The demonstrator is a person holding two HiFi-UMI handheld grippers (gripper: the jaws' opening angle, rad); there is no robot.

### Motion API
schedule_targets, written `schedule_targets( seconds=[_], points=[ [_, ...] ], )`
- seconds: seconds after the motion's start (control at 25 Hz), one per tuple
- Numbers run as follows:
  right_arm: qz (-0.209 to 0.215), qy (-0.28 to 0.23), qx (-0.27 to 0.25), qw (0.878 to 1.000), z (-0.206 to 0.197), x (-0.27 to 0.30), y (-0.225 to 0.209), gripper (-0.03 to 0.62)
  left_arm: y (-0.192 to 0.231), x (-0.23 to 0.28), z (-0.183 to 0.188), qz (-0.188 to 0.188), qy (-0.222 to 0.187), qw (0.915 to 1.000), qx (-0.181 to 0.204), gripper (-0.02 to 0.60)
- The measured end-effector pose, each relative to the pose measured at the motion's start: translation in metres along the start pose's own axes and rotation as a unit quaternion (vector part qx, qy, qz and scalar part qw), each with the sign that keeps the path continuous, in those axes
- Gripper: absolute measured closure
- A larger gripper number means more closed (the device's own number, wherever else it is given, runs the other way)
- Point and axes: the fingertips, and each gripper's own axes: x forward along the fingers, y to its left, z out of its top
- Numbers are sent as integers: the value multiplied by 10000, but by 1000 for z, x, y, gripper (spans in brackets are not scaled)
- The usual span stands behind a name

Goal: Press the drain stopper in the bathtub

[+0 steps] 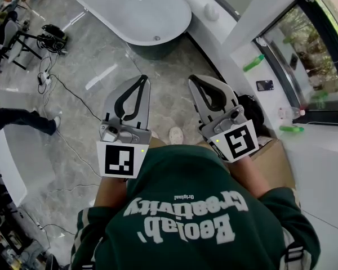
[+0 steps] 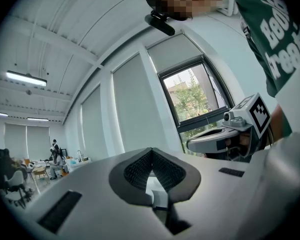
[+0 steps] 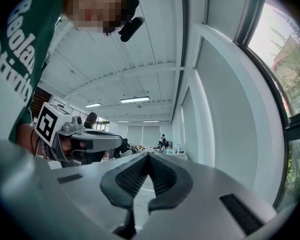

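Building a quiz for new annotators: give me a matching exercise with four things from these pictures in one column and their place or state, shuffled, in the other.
Things:
1 bathtub
2 drain stopper
3 green bottle
4 right gripper

Place or state:
A fingers together, nothing between them
B on the white ledge at the right
C in the tub's bottom
D on the grey floor, far ahead

Pairs: 1-D, 2-C, 3-B, 4-A

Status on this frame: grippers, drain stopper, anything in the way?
Left gripper and right gripper both shut, empty, held at chest. Drain stopper in bathtub untouched, well ahead. Cable on floor to the left, off the direct line.
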Motion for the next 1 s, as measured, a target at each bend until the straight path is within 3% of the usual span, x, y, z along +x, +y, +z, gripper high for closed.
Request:
schedule_targets(
  seconds=[0.64, 1.0],
  points=[
    [-137, -41, 133, 9998, -1, -3, -17, 583, -1, 8, 6, 24, -72, 10000, -12, 575],
    [-158, 42, 171, 9997, -14, 17, -27, 583, 21, 22, -11, 119, -8, 9999, -60, 574]
  ],
)
